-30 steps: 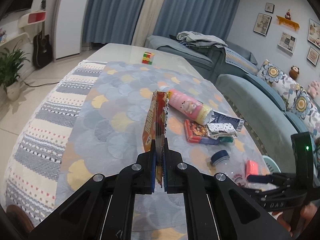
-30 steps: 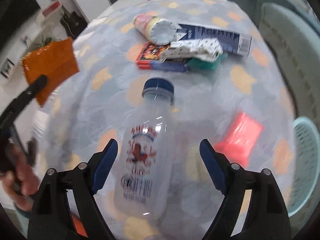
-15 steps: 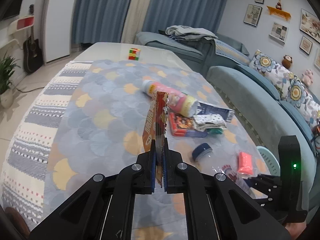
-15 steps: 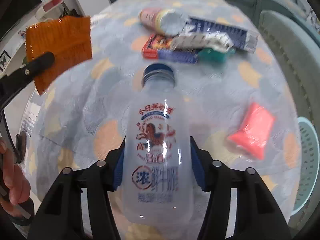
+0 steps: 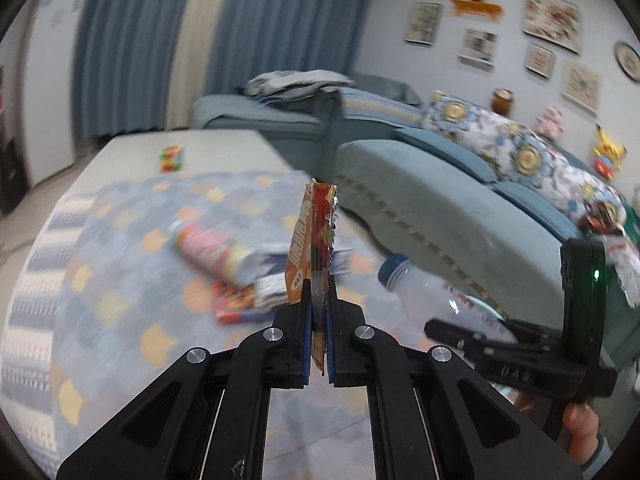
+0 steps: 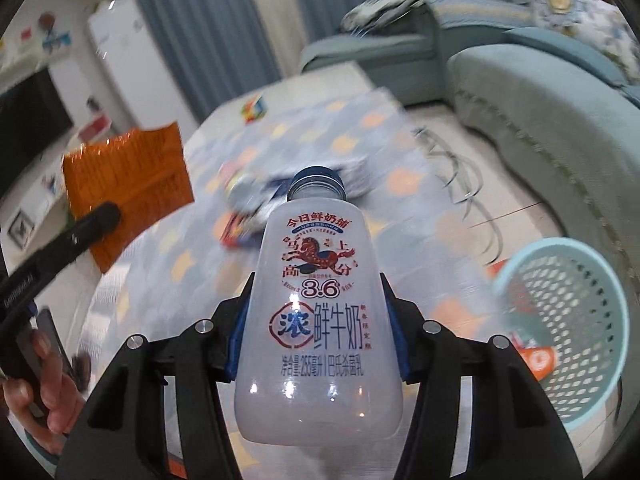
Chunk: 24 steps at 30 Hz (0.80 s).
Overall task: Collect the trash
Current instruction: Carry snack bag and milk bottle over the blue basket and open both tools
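The left gripper clamps an orange snack wrapper upright between closed jaws, raised over the patterned tablecloth near the table's right edge. A pink tube, a red packet and a puzzle cube at the far end lie blurred on the table. The right gripper grips a clear milk bottle, blue cap forward, lifted clear of the cloth. A pale blue mesh basket sits beyond the table's right edge, near the sofa.

Black tongs, blue pads, silver screws.
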### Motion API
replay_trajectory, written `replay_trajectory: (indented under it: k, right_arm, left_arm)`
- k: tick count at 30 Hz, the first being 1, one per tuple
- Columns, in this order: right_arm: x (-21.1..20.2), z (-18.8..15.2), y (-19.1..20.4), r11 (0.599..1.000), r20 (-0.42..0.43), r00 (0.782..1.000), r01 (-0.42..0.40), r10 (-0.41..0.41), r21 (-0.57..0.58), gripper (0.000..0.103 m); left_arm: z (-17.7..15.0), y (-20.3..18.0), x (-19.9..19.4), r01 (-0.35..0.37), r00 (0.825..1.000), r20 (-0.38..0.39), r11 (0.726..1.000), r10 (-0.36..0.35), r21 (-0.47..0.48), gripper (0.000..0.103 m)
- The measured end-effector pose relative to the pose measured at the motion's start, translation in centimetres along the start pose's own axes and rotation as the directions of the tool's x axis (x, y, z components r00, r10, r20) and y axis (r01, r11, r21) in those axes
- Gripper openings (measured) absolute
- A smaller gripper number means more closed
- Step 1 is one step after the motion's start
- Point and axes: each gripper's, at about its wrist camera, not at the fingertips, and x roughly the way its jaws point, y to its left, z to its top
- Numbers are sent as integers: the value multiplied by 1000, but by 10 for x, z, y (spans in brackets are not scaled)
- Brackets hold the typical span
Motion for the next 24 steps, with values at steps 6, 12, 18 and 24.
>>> replay_trajectory:
  k: [6,12,18,24]
  right_arm:
    - [-43,11,-67,986,98,985,134,-144,105,52]
    - [-60,-5,-137,950,91,968,205,-232,235,52]
    - [-54,-30,-180,914,56,946,291,-319,284,52]
    - [-36,-59,-221,879,-24,948,302,-316,370,52]
  left_arm:
    - [22,-75,30,96,995,-23,989,-94,114,3]
    - [17,-143,79,178,981,-109,965,-159,193,3]
    - [-12,-181,132,238,954,-239,943,-182,231,3]
    - [-48,-204,170,278,921,-345,925,-180,259,4]
